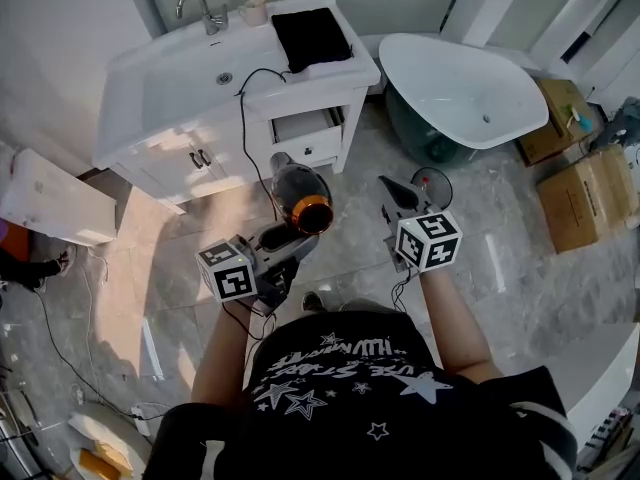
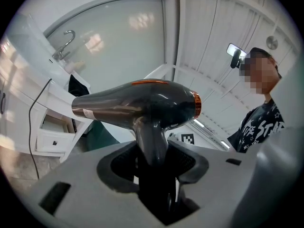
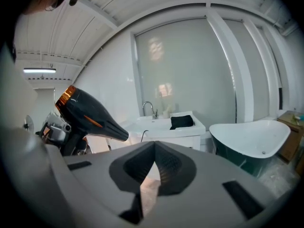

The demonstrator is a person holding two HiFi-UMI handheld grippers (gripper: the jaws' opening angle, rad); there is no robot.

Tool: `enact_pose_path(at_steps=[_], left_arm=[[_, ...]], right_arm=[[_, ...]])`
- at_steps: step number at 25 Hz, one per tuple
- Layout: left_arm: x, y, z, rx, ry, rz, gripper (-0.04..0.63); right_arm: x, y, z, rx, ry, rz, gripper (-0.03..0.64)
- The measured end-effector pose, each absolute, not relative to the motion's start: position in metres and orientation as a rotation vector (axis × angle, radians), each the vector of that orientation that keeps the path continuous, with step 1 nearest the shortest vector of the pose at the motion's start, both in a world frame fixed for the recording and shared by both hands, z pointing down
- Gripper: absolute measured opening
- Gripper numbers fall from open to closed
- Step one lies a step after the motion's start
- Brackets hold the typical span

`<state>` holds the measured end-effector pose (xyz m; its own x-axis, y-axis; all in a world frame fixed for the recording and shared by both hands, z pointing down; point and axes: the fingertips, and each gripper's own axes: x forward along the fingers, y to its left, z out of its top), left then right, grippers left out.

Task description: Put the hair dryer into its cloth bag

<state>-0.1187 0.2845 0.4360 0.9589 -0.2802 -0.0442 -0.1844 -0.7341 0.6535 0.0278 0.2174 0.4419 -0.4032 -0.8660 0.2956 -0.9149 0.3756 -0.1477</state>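
Observation:
The dark grey hair dryer (image 1: 301, 194) with an orange ring hangs in the air in front of the vanity. My left gripper (image 1: 287, 238) is shut on its handle (image 2: 151, 141), and the nozzle points toward the vanity. Its black cord (image 1: 244, 118) runs up onto the countertop. The black cloth bag (image 1: 312, 35) lies flat on the vanity's right end; the bag (image 3: 182, 121) also shows far off in the right gripper view. My right gripper (image 1: 394, 192) hovers to the right of the dryer (image 3: 86, 111), shut and holding nothing.
A white vanity (image 1: 200, 88) with a sink, a faucet (image 1: 203, 10) and a half-open drawer (image 1: 308, 126) stands ahead. To its right is a white bathtub (image 1: 465, 88). Cardboard boxes (image 1: 585, 196) sit at the right. Cables trail over the tiled floor (image 1: 70, 353) at the left.

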Motion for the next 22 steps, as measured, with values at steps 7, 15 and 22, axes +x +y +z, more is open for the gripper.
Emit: enact_pose_path(at_steps=[7, 15, 22], left_arm=[[-0.123, 0.275, 0.44, 2.439, -0.3, -0.152, 0.193], [-0.114, 0.255, 0.446, 2.409, -0.3, -0.156, 0.195], [-0.097, 0.199, 0.446, 2.414, -0.371, -0.125, 0.195]], right_arm=[[0.02, 0.215, 0.449, 1.635, -2.434, 0.425, 0.006], [0.038, 0.192, 0.461, 1.665, -2.423, 0.463, 0.006], [0.051, 0.132, 0.467, 1.626, -2.45, 0.466, 0.006]])
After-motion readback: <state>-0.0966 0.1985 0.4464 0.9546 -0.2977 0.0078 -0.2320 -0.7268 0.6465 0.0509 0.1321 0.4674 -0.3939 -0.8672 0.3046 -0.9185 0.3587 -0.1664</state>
